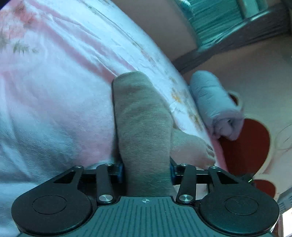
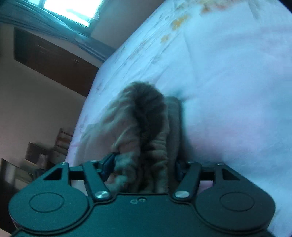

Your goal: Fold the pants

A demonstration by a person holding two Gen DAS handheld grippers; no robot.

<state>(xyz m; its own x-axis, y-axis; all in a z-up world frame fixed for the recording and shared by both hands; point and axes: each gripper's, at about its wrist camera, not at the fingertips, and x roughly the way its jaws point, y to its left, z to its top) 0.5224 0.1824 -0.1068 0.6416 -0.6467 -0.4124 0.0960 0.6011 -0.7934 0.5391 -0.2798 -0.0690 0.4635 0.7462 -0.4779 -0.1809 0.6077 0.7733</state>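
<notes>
My left gripper (image 1: 146, 171) has a flat band of the grey-brown pants (image 1: 142, 127) filling the gap between its jaws. The cloth runs straight ahead from the tool and ends in a rounded fold lying on the pink and white floral bedspread (image 1: 54, 82). The blue pads sit tight against both sides of the cloth, so I read it as gripped. Ahead and to the right of this tool, at the bed's edge, lies a rolled grey-blue garment (image 1: 217, 107), apart from the pants. Beyond it a red patterned floor (image 1: 244, 145) shows, and farther off a dark frame with teal cloth (image 1: 219, 23).

My right gripper (image 2: 144, 169) holds a bunched, gathered part of the pants (image 2: 146, 124), wrinkled like an elastic waistband, crowded between its jaws and rising ahead of the tool in a hump. The cloth is blurred, but it fills the gap from side to side and I take it as clamped. The bedspread (image 2: 228, 91) lies ahead and to the right of this tool. To its left, past the bed's edge, I see a dark wooden cabinet (image 2: 54, 62) on the wall, a bright window (image 2: 73, 9) above, and some blurred furniture lower down.
</notes>
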